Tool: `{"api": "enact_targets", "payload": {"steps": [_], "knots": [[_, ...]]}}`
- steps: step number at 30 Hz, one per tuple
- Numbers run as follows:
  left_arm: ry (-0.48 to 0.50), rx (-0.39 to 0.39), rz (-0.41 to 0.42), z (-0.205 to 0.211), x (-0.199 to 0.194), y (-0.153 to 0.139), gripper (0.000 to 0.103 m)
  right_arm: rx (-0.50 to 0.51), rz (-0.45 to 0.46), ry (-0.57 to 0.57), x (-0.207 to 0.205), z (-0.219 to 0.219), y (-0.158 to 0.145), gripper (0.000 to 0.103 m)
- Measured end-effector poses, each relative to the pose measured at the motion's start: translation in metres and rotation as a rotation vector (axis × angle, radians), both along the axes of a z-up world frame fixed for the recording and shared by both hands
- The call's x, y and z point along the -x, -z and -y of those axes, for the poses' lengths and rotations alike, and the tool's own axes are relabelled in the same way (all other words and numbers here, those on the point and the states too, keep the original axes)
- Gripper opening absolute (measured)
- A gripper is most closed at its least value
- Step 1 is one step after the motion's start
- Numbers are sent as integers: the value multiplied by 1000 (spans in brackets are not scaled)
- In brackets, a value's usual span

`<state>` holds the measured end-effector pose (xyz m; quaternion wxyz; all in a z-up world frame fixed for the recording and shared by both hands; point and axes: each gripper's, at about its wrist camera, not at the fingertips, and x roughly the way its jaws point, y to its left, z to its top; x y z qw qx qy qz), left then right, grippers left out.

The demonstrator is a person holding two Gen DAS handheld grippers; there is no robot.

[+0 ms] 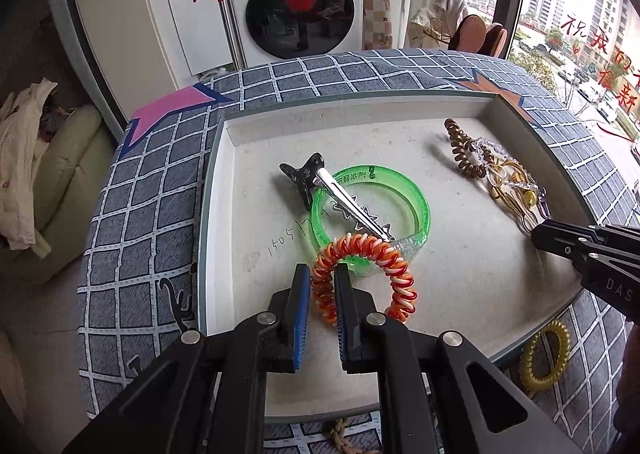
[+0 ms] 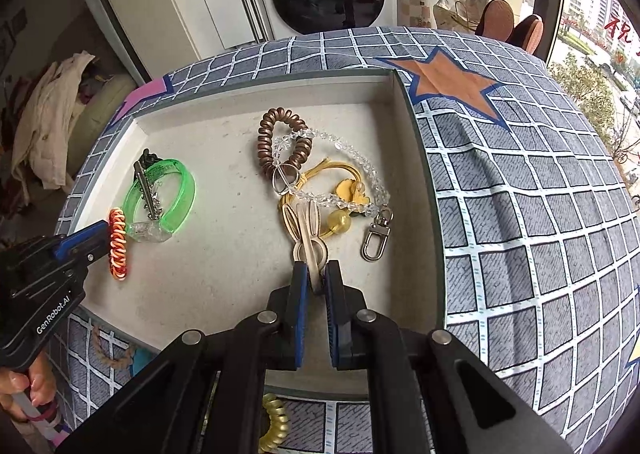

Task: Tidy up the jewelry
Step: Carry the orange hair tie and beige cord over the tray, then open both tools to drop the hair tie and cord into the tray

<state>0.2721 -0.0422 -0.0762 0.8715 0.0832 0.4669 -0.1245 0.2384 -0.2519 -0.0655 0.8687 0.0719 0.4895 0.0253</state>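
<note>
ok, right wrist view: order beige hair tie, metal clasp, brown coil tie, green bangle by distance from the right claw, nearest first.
1. Beige hair tie: pinched in the right claw.
2. Metal clasp: just right of the claw tips.
3. Brown coil tie: farther up the tray, mid-back.
4. Green bangle: far left, by the left claw.

Items 3 and 4 are close; ranking tentative.

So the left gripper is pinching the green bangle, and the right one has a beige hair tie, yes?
Not quite. The left gripper is pinching the orange spiral hair tie, not the green bangle, which lies free in the tray, as the left wrist view shows. The right gripper does hold the beige hair tie.
</note>
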Motion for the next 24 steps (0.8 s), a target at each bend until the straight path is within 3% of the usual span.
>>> {"api": "enact_targets", "payload": {"steps": [3, 6, 24], "knots": [[2, 11, 15, -1, 5, -3, 32, -24, 7, -4, 3, 1, -3, 22], [1, 22, 23, -2, 9, -6, 32, -52, 53, -7, 12, 2, -13, 56], [-45, 43, 66, -4, 16, -26, 33, -83, 121, 5, 43, 3, -43, 67]]}}
